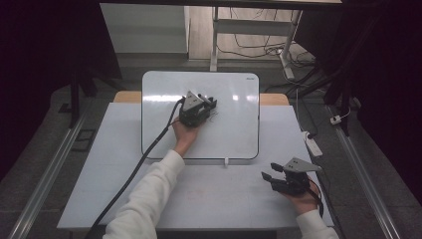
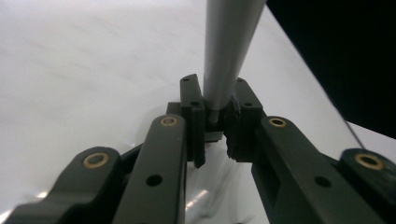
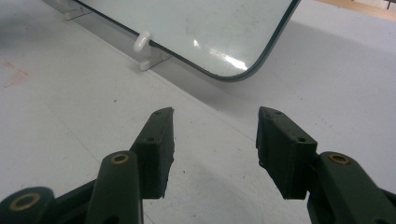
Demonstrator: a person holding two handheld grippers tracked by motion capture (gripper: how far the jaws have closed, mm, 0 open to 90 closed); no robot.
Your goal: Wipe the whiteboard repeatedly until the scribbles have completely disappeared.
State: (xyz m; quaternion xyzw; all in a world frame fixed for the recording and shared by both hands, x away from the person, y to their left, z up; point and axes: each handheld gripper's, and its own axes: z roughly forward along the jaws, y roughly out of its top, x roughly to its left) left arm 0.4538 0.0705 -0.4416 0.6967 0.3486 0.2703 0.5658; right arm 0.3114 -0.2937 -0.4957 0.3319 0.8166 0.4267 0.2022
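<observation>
Firmly in left gripper (image 2: 215,122): grey marker (image 2: 229,51).

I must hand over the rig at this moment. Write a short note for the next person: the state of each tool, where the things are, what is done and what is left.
Left tool: shut on a grey pen, held over the middle of the whiteboard. In the left gripper view the pen stands between the jaws, pointing away toward the board.
Right tool: open and empty, low over the white table, near the board's front right corner.
Whiteboard: flat on the table; a small white clip sits at its near edge.
Done: a few faint marks next to the left tool; what they are I cannot read.
Left: probably go on writing or drawing; the right tool could steady the board.
</observation>
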